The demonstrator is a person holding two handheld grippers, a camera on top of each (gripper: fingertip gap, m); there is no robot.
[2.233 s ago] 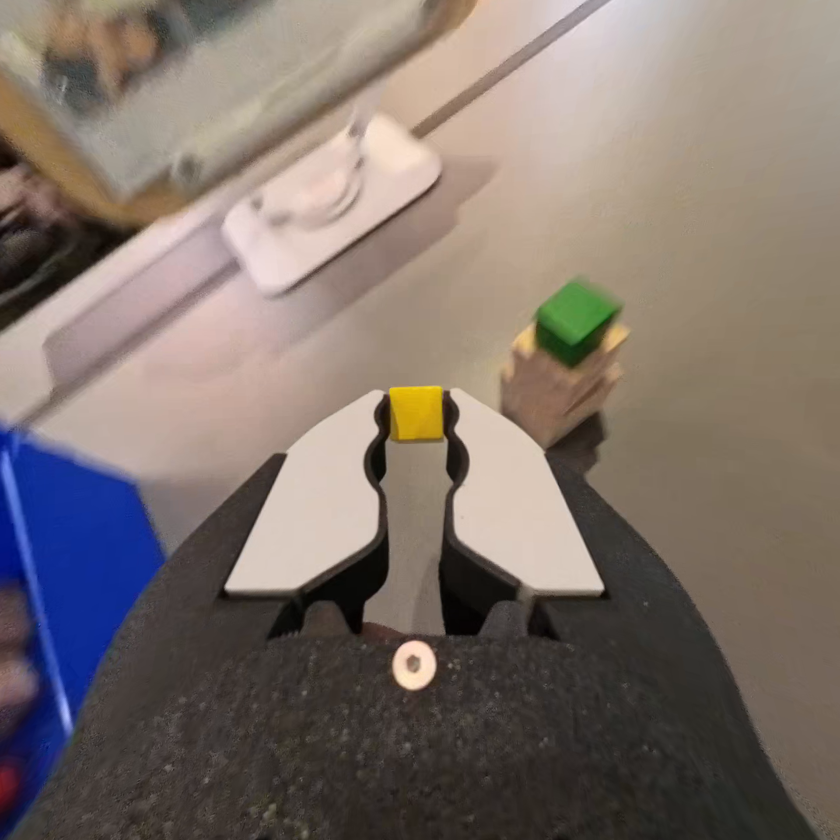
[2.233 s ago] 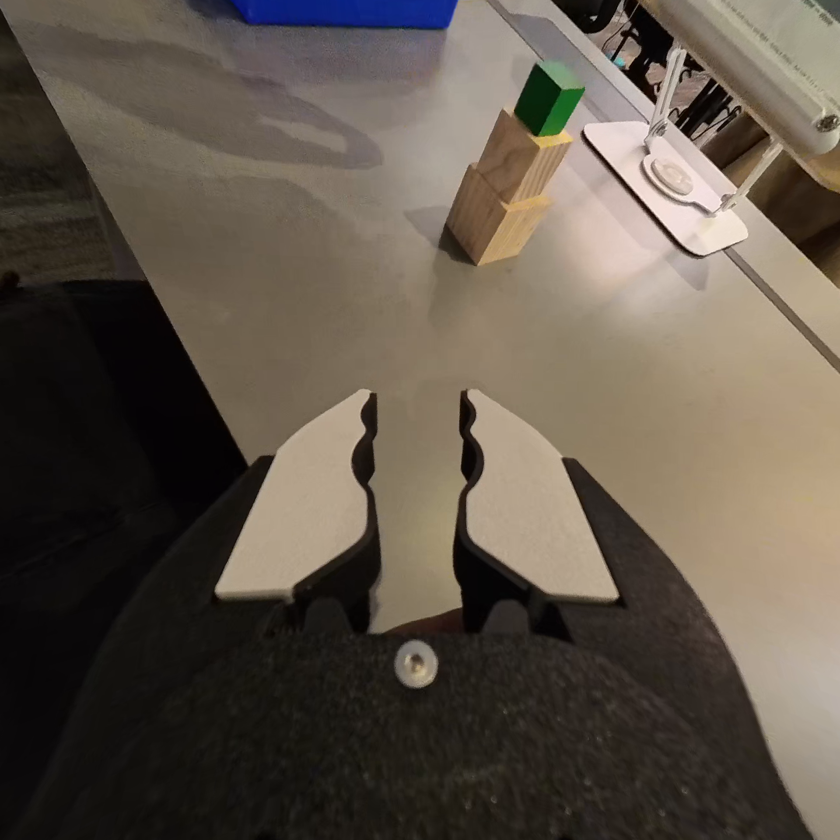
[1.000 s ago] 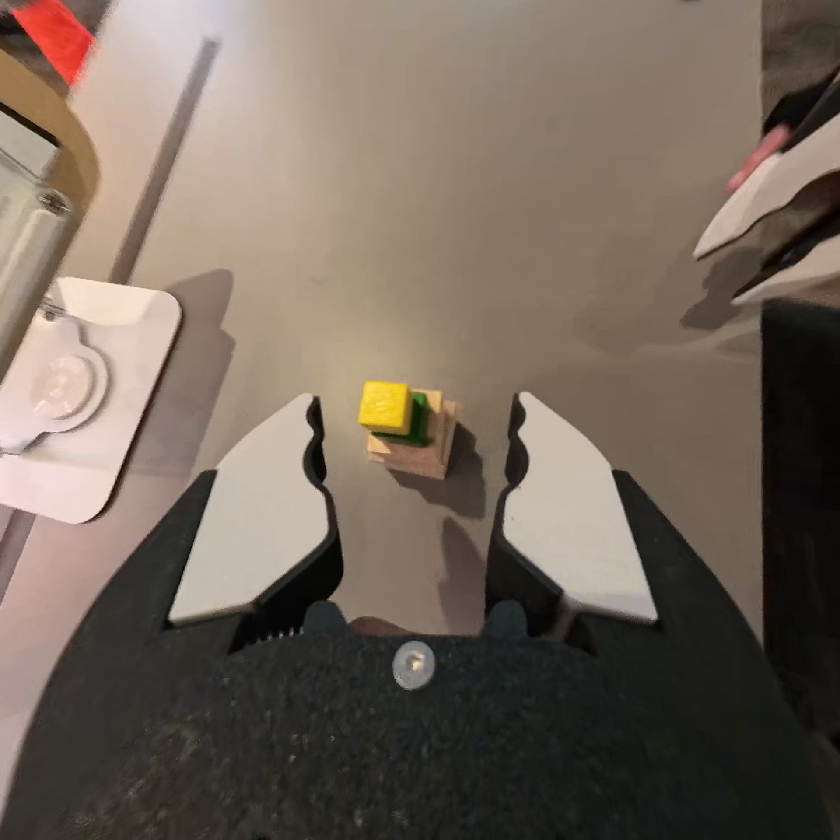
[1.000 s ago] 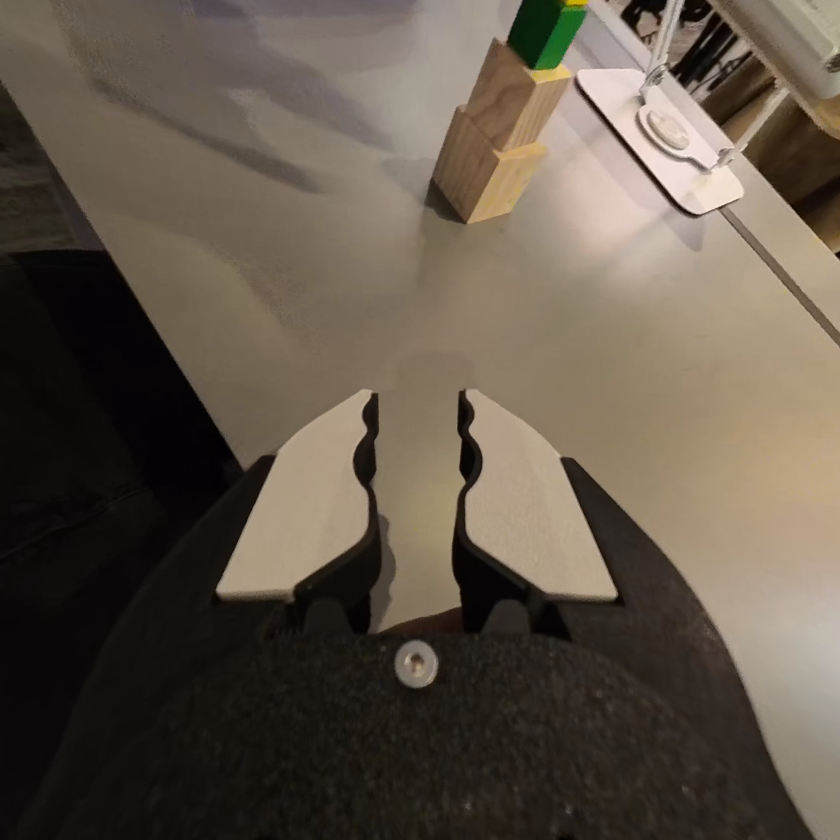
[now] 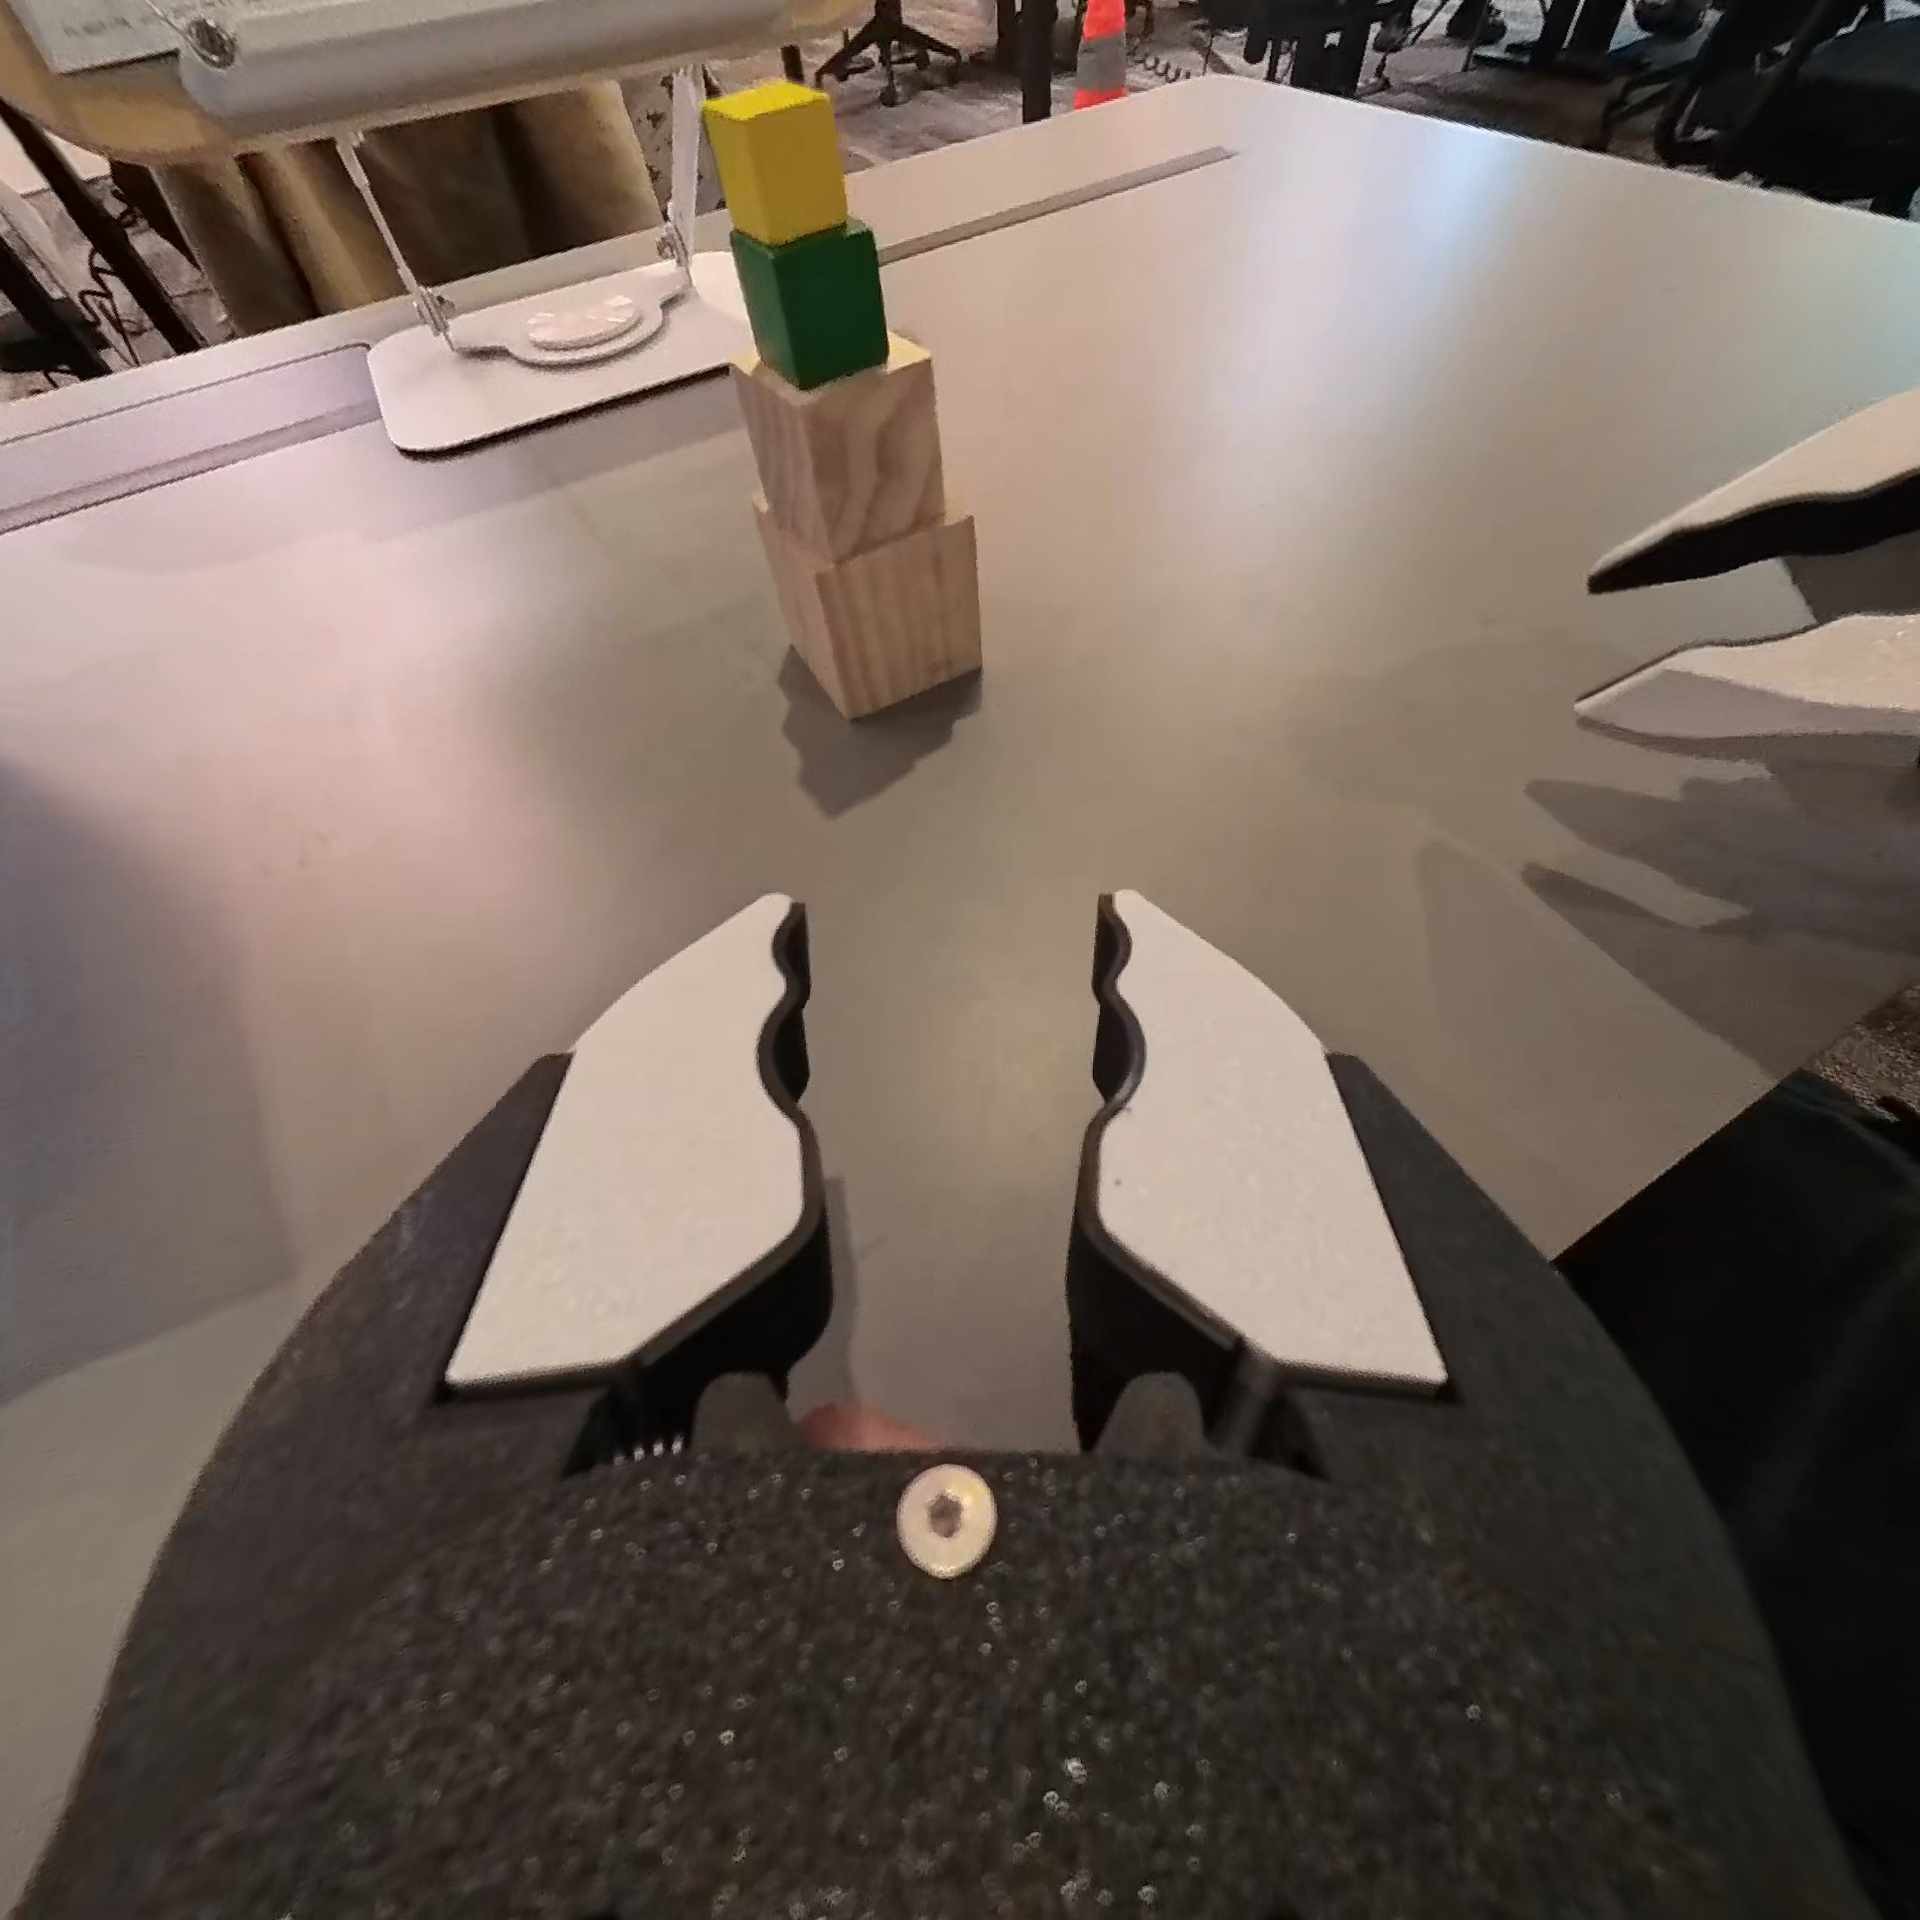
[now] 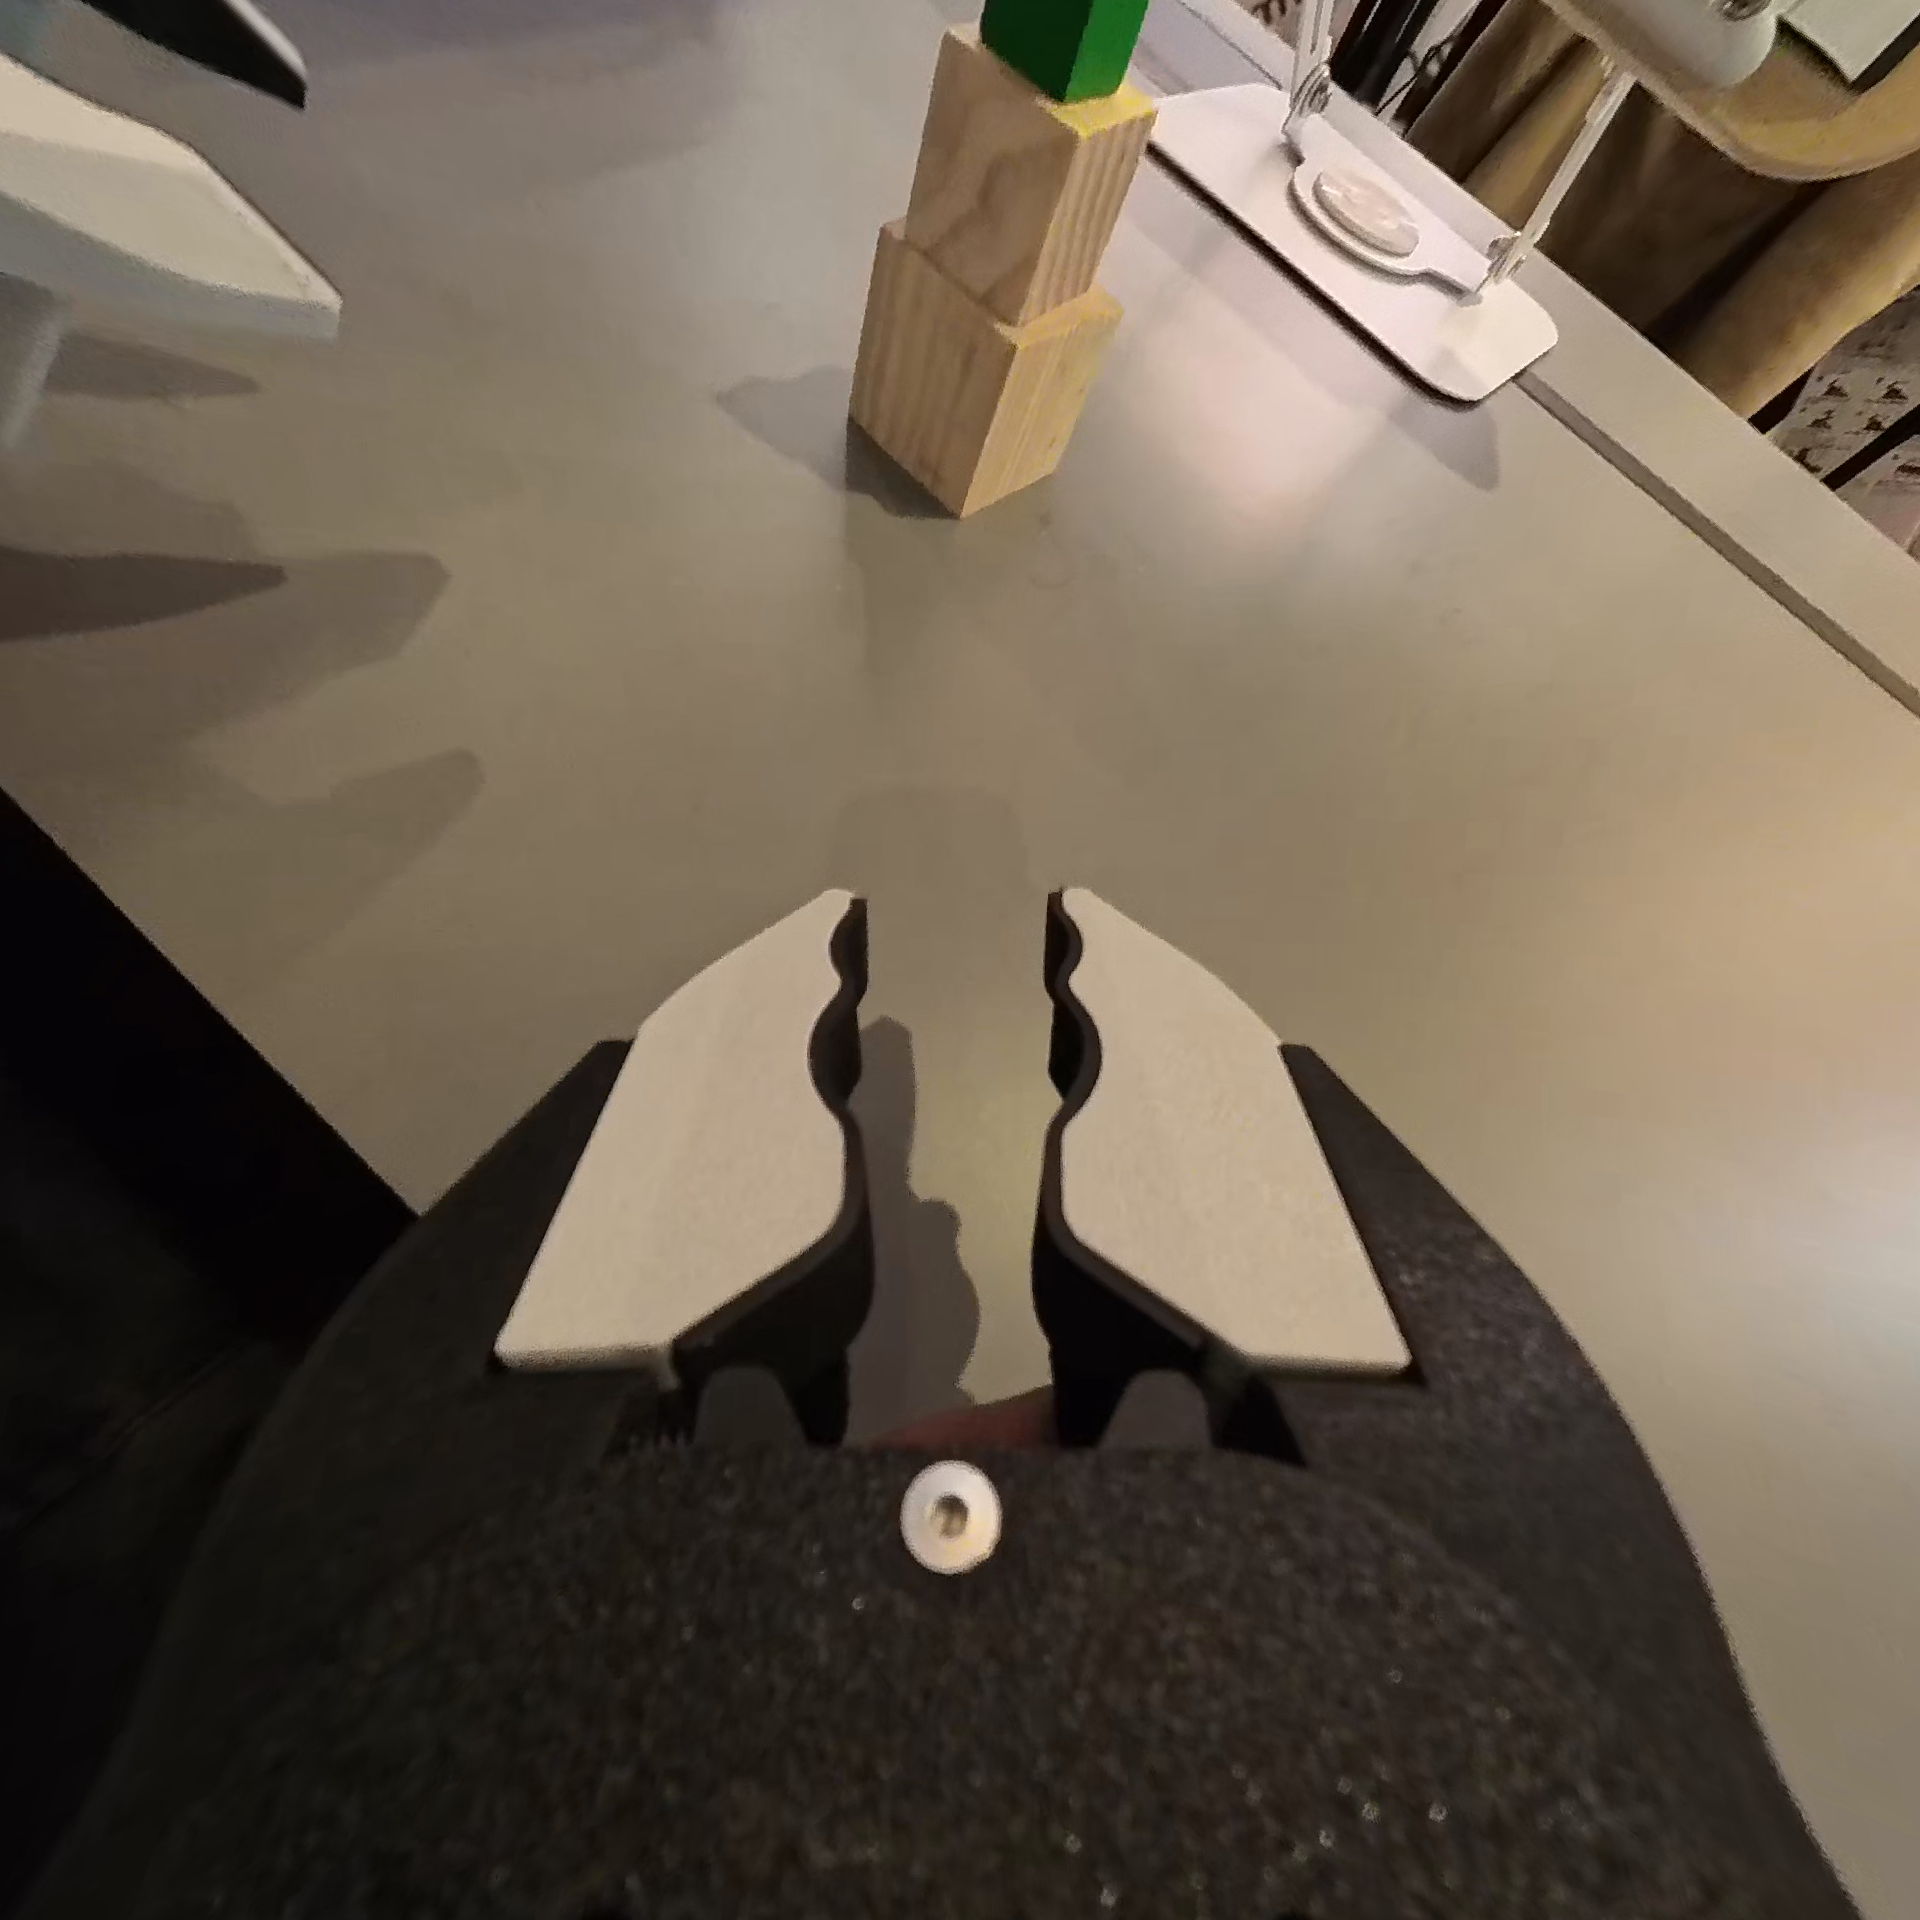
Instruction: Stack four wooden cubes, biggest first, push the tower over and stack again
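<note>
A tower of four cubes stands on the grey table (image 5: pixel 312 831). In the left wrist view the biggest plain wooden cube (image 5: pixel 883 613) is at the bottom, a smaller plain wooden cube (image 5: pixel 847 447) on it, then a green cube (image 5: pixel 810 301), then a yellow cube (image 5: pixel 774 161) on top. My left gripper (image 5: pixel 951 914) is open and empty, low over the table in front of the tower. My right gripper (image 6: pixel 956 899) is open and empty; it also shows at the right edge of the left wrist view (image 5: pixel 1766 613). In the right wrist view the tower's base (image 6: pixel 977 384) and green cube (image 6: pixel 1060 42) show; the yellow one is cut off.
A white flat stand base (image 5: pixel 540 364) with thin metal legs sits behind the tower, under a white housing (image 5: pixel 468 42). A seam (image 5: pixel 1039 218) runs along the table's back. The table's near edge is at the lower right (image 5: pixel 1714 1164). Chairs and an orange cone (image 5: pixel 1101 52) stand beyond. My left gripper's tips are some 12 cm from the biggest plain wooden cube (image 5: pixel 883 613). The right camera catches it too, in the right wrist view (image 6: pixel 915 343).
My left gripper held the yellow cube, set it on the green cube and let go. It has since drawn back and dropped low. My right gripper moved a little closer to the tower.
</note>
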